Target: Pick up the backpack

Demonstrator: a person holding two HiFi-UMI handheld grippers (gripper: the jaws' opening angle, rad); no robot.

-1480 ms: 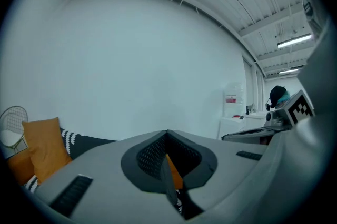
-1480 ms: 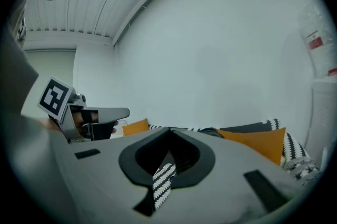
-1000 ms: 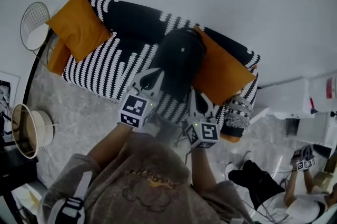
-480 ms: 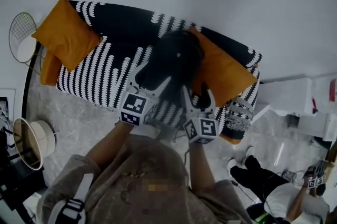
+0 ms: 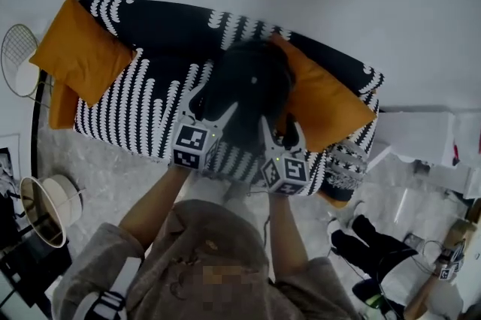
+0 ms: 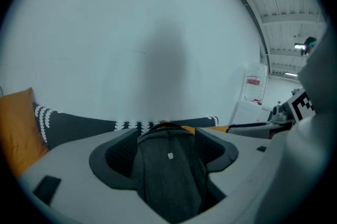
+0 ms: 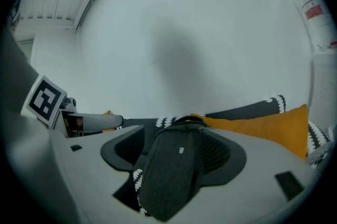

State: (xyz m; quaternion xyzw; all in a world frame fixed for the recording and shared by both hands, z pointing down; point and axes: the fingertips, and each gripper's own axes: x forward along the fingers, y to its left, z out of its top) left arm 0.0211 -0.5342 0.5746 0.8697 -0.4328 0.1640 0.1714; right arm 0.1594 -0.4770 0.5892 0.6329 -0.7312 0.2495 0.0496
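A dark grey backpack point(image 5: 252, 82) stands upright on the black-and-white patterned sofa point(image 5: 143, 108), leaning on an orange cushion point(image 5: 323, 101). My left gripper point(image 5: 213, 110) is at the backpack's lower left, and its jaws have just been opening. My right gripper point(image 5: 282, 132) is at its lower right and has also just opened wide. In the left gripper view the backpack point(image 6: 168, 181) shows between the spread jaws of the left gripper point(image 6: 168, 139), and no pad presses on it. The right gripper view shows the same: the backpack point(image 7: 168, 186) lies within the right gripper point(image 7: 176, 139), untouched.
A second orange cushion point(image 5: 79, 48) lies at the sofa's left end, a patterned cushion point(image 5: 347, 164) at its right end. A round wire table point(image 5: 19, 59) and a basket point(image 5: 49, 206) stand on the floor at left. Another person point(image 5: 376, 258) crouches at lower right near white furniture point(image 5: 421, 138).
Both grippers have moved forward and down to the backpack. Their jaws, shut a second ago, now stand wide apart on either side of its lower part.
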